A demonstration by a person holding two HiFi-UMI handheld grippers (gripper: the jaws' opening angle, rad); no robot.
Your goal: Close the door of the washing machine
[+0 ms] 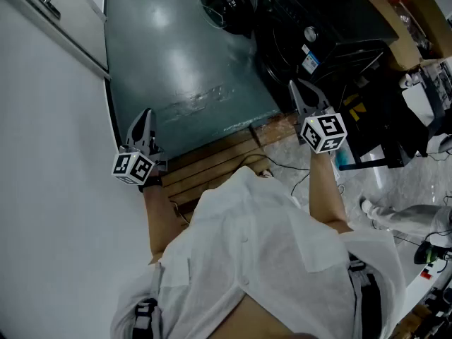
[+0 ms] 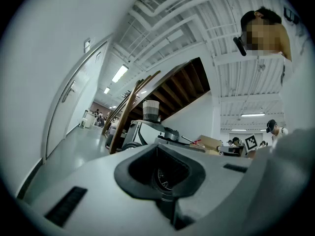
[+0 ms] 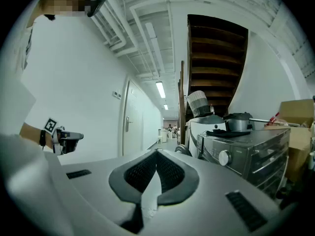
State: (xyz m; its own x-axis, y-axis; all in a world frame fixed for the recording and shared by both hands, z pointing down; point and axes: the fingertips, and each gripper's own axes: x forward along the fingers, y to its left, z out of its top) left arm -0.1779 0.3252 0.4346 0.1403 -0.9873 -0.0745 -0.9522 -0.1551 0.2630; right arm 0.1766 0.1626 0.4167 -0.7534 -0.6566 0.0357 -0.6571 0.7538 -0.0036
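Note:
A dark front-loading washing machine stands at the upper right of the head view, its round door swung open to the left. My left gripper is shut and empty, by the white wall, far from the machine. The right gripper is also shut and empty, just short of the machine's near corner. In the right gripper view the machine with its knob fills the right side, with the door further on; my right gripper points level along the corridor. The left gripper view shows my left gripper pointing level, the machine far off.
A white wall with a door runs along the left. Wooden planks lie on the floor in front of me. Cardboard boxes and cables sit to the right of the machine. A wooden staircase rises above it.

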